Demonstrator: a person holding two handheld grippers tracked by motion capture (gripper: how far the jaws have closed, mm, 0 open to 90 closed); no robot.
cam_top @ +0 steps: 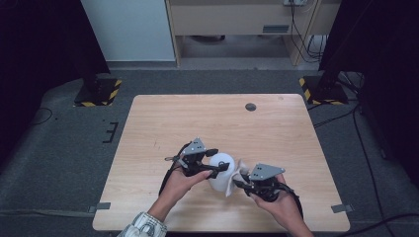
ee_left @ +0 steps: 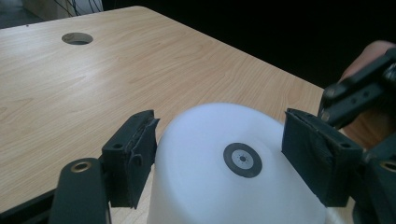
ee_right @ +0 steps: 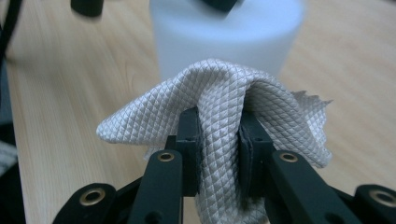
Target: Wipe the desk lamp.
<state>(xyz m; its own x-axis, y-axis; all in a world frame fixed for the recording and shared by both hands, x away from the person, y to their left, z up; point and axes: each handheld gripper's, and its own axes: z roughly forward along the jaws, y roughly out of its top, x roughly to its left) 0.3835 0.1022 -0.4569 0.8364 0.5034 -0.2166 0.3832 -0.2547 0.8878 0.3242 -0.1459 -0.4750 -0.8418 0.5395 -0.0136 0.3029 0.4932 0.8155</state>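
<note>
Your left gripper [ee_left: 219, 154] clamps the white cup [ee_left: 233, 168]; your right gripper [ee_right: 219, 140] pinches the cloth [ee_right: 219, 98] against it.

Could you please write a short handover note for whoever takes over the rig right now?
Left gripper: jaws around the white container, which stands upside down near the front of the table; whether the pads actually press on it is unclear.
Right gripper: shut on a fold of the grey cloth, held right beside the container.
Done: both things are in hand.
Left: apparently wiping the container; how much has been wiped cannot be judged.
</note>
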